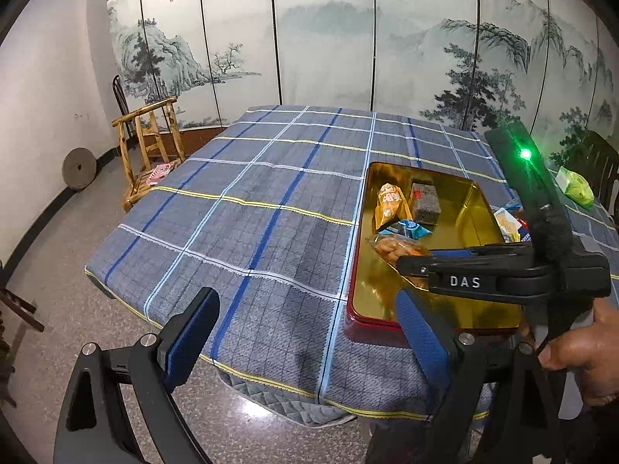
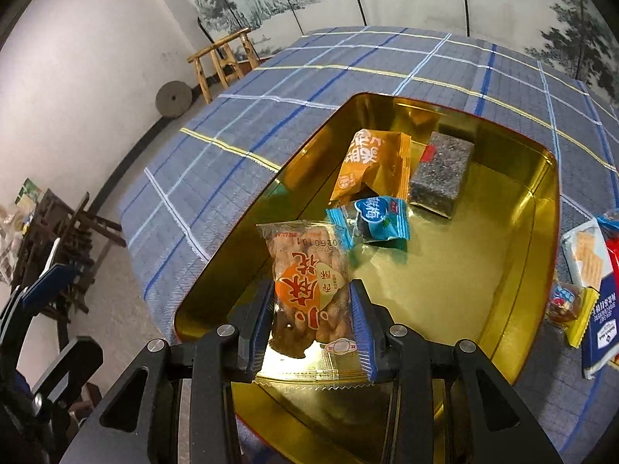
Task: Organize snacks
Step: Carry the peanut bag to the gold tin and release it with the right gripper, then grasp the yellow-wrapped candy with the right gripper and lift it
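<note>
Jaws of the left gripper [image 1: 305, 342] stand wide apart with nothing between them, at about 8 o'clock from the gold tin [image 2: 541, 208], over the checked tablecloth [image 1: 247, 208]. To the right, the right gripper [image 2: 311, 328] is clamped on the clear snack bag [image 2: 309, 282], above the tin's near part. An orange packet [image 2: 371, 162], a blue packet [image 2: 371, 220] and a dark block [image 2: 441, 174] lie toward 12 o'clock. I think it is best to lower the bag onto the bare floor at 6 o'clock, then open slowly.
</note>
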`<state>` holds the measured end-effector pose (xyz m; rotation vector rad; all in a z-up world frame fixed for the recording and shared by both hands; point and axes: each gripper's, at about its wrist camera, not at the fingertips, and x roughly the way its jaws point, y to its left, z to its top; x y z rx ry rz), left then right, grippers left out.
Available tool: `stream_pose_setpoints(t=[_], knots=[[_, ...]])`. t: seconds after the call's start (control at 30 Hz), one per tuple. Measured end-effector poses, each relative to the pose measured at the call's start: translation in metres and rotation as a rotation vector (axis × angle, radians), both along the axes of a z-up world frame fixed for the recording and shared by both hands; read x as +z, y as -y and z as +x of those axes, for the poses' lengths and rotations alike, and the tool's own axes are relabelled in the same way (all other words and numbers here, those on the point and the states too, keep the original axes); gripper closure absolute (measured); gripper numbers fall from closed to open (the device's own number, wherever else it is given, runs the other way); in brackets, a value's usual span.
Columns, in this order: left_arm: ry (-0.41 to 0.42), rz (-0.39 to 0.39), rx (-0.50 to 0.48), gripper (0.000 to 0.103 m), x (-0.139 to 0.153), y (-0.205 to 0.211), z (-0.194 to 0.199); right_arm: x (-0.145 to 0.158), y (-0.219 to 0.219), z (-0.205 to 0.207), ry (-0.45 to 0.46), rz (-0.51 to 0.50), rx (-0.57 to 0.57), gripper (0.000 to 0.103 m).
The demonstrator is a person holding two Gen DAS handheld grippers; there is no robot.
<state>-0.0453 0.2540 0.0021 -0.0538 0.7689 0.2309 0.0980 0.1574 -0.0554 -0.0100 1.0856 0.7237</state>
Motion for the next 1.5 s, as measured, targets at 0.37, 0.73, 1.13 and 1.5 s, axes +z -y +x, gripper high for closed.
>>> stream_pose_setpoints(t=[0.37,0.73,1.13,1.5], knots=[[-0.014,0.002,0.0,0.013,-0.003,-0.003,0.001,-0.004,-0.012,0.001,-0.004,-0.014,0.007,0.064],[-0.012,-0.001,-0.008,0.013,-0.003,-0.003,0.001,0.022,0.028,-0.011,0.055,0.119,-0.008,0.063],[-0.015,-0.004,-0.153,0.012,0.001,0.045,0.006,0.014,0.198,-0.026,0.14,0.053,-0.194,0.063],[-0.037,0.03,-0.184,0.01,0.002,0.063,0.01,0.005,0.145,-0.006,0.305,-0.143,0.054,0.063]])
